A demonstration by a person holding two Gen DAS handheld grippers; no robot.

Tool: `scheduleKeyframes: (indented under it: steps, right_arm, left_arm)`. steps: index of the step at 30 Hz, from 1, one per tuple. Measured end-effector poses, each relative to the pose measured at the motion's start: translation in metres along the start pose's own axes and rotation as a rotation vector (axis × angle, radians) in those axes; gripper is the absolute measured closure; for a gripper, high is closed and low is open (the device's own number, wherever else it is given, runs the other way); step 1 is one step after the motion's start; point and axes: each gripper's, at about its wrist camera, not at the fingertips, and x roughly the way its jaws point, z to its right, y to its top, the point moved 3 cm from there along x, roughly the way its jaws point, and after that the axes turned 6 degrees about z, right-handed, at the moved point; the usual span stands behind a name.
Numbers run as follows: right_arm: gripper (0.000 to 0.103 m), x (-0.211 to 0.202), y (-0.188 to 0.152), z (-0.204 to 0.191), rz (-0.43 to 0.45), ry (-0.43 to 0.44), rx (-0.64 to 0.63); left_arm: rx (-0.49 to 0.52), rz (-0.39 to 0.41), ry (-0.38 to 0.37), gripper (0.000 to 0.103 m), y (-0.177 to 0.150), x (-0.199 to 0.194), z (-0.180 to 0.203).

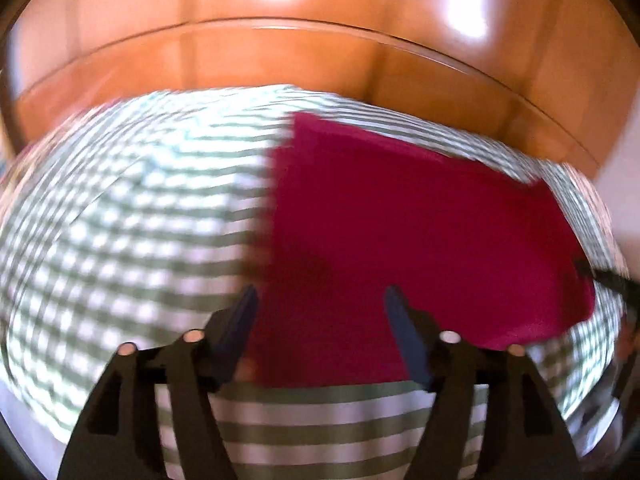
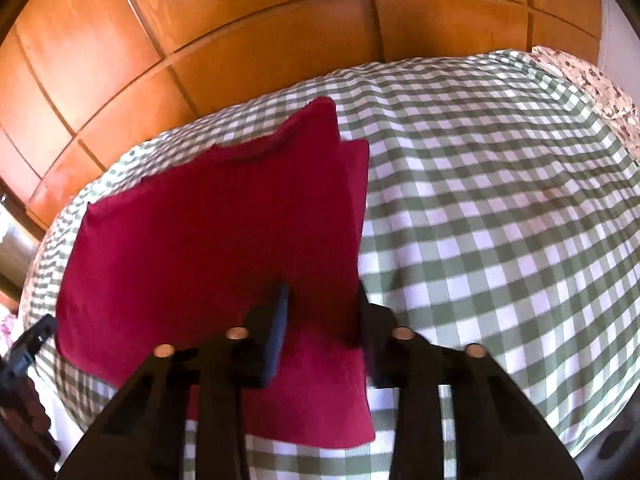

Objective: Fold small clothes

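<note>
Red garment (image 2: 208, 248) lies on the bed's green-and-white checked cover (image 2: 500, 220), toward the side nearest the wooden wardrobe panels (image 2: 240, 48); already doubled over, with an under-layer edge peeking out along its right side in the right wrist view. Left hand-held gripper (image 1: 320, 304): released, fingers (image 1: 240, 320) spread wide over the near left corner of the cloth, nothing pinched between them; left wrist view badly motion-blurred, so whether the tips touch the fabric cannot be told. Right hand-held gripper (image 2: 322, 304): jaws narrow, astride the near right edge of the garment; cloth sits between the fingers (image 2: 280, 320), but the contact point is hidden by shadow, so cannot tell whether it is clenched on the fabric or merely close around it. Judgement: both tools sit at the two near corners because that edge is the one to lift for the next fold, carrying it toward the far edge. Floral fabric (image 2: 592, 88) at the far right corner of the bed, not involved. Risk: the layered right edge may separate if only the top ply is caught.
</note>
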Motion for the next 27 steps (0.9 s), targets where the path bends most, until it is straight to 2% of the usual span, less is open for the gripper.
scheduleKeyframes:
  steps: [3, 4, 5, 6, 7, 9, 10, 11, 12, 14, 18, 23, 25, 26, 27]
  right_arm:
    - [0.083, -0.003, -0.003, 0.002, 0.008, 0.029, 0.016]
    - [0.083, -0.004, -0.005, 0.003, 0.002, 0.045, 0.023]
    - [0.074, -0.006, -0.007, 0.005, -0.01, 0.063, 0.039]
    - [0.068, -0.008, -0.009, 0.005, -0.018, 0.077, 0.05]
    - [0.066, -0.01, -0.013, 0.006, -0.026, 0.085, 0.051]
    - [0.066, -0.014, -0.024, 0.006, -0.045, 0.083, 0.035]
    - [0.066, -0.015, -0.029, 0.006, -0.049, 0.076, 0.025]
    - [0.076, -0.016, -0.034, 0.005, -0.044, 0.05, 0.006]
    - [0.089, -0.017, -0.037, 0.003, -0.036, 0.026, -0.014]
    - [0.094, -0.024, -0.038, 0.002, -0.024, 0.016, -0.017]
    - [0.095, -0.047, -0.038, 0.002, 0.016, 0.021, -0.039]
    - [0.095, -0.029, -0.062, 0.016, -0.059, -0.007, -0.036]
    - [0.095, -0.028, -0.061, 0.016, -0.059, -0.002, -0.025]
    - [0.095, -0.029, -0.06, 0.014, -0.061, -0.004, -0.034]
    - [0.095, -0.031, -0.057, 0.012, -0.061, -0.012, -0.058]
  left_arm:
    - [-0.05, -0.033, 0.025, 0.036, -0.005, 0.006, -0.025]
    - [-0.061, -0.049, 0.01, 0.037, -0.008, 0.007, -0.032]
    - [-0.066, -0.064, -0.01, 0.041, -0.011, 0.009, -0.034]
    - [-0.072, -0.074, -0.031, 0.051, -0.016, 0.01, -0.035]
    - [-0.077, -0.082, -0.046, 0.054, -0.019, 0.012, -0.035]
    - [-0.091, -0.09, -0.083, 0.076, -0.023, 0.015, -0.035]
    - [-0.091, -0.087, -0.094, 0.081, -0.022, 0.016, -0.032]
    - [-0.081, -0.074, -0.085, 0.091, -0.021, 0.015, -0.031]
    - [-0.061, -0.064, -0.084, 0.096, -0.02, 0.013, -0.028]
    - [-0.035, -0.052, -0.092, 0.097, -0.019, 0.006, -0.023]
    - [-0.01, -0.042, -0.121, 0.097, -0.022, -0.009, -0.029]
    - [-0.028, -0.087, -0.112, 0.096, -0.04, -0.002, -0.038]
    - [-0.037, -0.087, -0.098, 0.091, -0.038, -0.005, -0.037]
    - [-0.041, -0.082, -0.085, 0.083, -0.036, -0.007, -0.038]
    - [-0.037, -0.063, -0.067, 0.08, -0.032, -0.012, -0.038]
